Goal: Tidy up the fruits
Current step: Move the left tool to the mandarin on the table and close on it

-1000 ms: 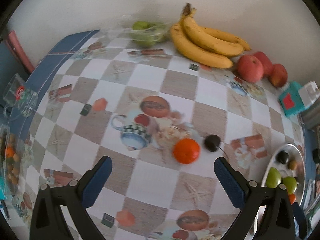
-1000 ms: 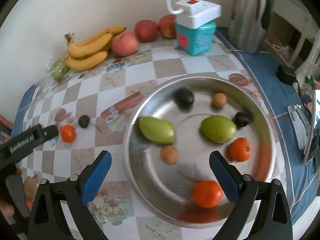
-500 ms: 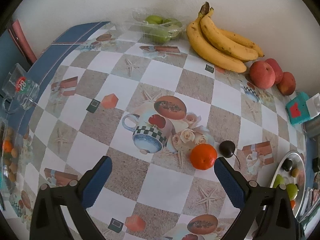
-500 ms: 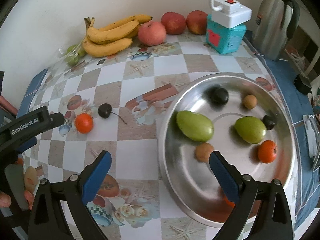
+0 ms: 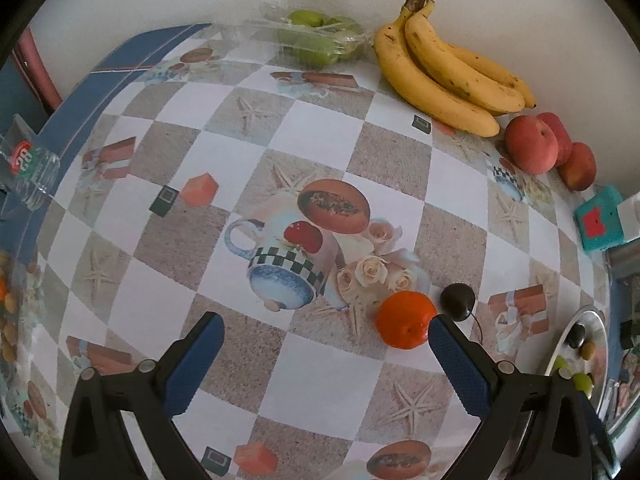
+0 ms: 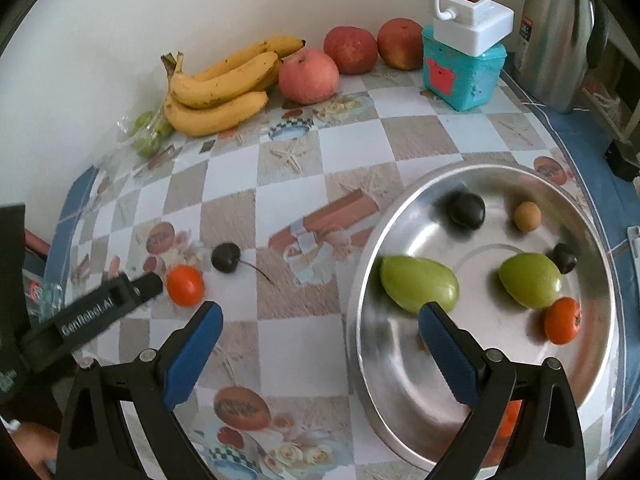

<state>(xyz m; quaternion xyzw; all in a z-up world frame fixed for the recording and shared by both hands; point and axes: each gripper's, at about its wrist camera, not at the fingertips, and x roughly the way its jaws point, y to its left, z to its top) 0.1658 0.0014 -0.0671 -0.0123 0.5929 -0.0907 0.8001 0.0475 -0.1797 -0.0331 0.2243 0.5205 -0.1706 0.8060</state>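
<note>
Orange tangerine (image 5: 405, 319) sits on the checked tablecloth (image 5: 320, 368) just inside your left gripper's (image 5: 324, 354) wide-open, empty fingers, a cherry (image 5: 457, 301) beside it. Your right gripper (image 6: 316, 346), also wide and empty, hovers beside the steel bowl (image 6: 404, 396).

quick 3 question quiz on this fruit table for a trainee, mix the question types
1. True or false: the left gripper grips the loose orange.
2. Which lies beside that orange? A) cherry B) grape C) lemon
3. Fill in: the two green fruits lie in the metal ____.

Key: 1 false, its jaws are open and the orange sits by the right finger; 2 A; 3 bowl.
</note>
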